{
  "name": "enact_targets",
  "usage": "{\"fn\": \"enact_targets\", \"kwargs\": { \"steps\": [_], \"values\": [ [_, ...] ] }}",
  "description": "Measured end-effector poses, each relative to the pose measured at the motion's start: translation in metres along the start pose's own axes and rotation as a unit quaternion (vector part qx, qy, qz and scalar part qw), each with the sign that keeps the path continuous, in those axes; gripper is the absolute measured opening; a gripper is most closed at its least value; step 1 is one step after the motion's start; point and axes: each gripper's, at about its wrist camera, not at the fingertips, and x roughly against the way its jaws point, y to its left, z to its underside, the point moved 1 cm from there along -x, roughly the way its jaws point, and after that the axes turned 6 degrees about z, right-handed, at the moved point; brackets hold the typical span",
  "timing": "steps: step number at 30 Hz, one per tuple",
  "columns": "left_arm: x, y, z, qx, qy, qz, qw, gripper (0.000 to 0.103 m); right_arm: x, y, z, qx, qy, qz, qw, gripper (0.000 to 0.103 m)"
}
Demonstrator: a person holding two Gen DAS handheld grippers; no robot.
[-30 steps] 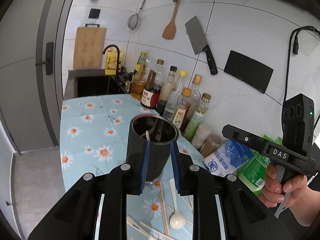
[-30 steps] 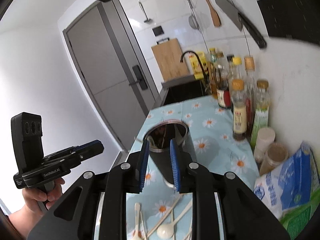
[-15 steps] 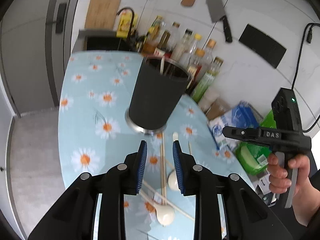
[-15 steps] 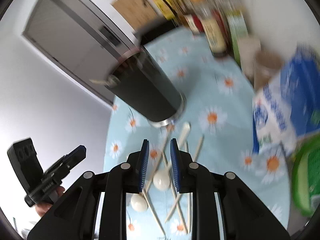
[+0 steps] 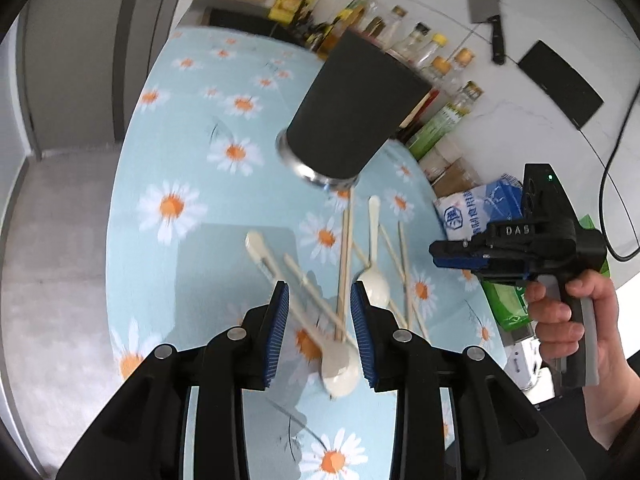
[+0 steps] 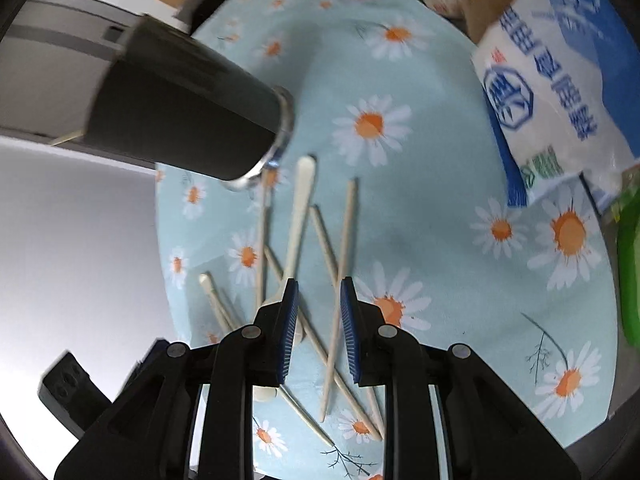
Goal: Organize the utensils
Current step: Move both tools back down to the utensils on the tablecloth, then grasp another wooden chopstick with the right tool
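Pick-up approach: my left hand-held gripper (image 5: pixel 320 322), jaws opening and empty, must straddle the cream spoon (image 5: pixel 336 364) lying at six o'clock of the black holder (image 5: pixel 348 108).

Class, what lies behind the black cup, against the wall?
Behind the cup stands a row of bottles. The cup covers the row's middle, so the bottles there cannot be seen.

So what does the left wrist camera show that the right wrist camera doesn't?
Only the left wrist view shows the cleaver on the wall, the row of bottles, and the person's hand around the right hand-held gripper. Only the right wrist view shows its blue pads over two crossed chopsticks. Both share the black utensil holder, the cream spoons and the daisy tablecloth.
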Motion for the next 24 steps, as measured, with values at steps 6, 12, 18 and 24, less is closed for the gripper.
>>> {"fn": "enact_targets", "kwargs": {
  "steps": [6, 12, 18, 24],
  "values": [
    [-0.004, 0.018, 0.022, 0.043, 0.016, 0.022, 0.9987, 0.031, -0.016, 0.0, -0.008, -0.018, 0.028, 0.024, 0.999, 0.023],
    [-0.002, 0.034, 0.032, 0.072, 0.018, 0.035, 0.9966, 0.031, -0.028, 0.005, -0.018, -0.014, 0.04, 0.071, 0.997, 0.022],
    [0.0, 0.046, 0.033, 0.092, 0.016, 0.046, 0.9946, 0.031, -0.042, 0.013, -0.022, -0.018, 0.056, 0.112, 0.992, 0.016],
    [0.001, 0.051, 0.033, 0.101, 0.015, 0.054, 0.9933, 0.031, -0.047, 0.018, -0.026, -0.034, 0.06, 0.145, 0.987, 0.011]
  ]
}}
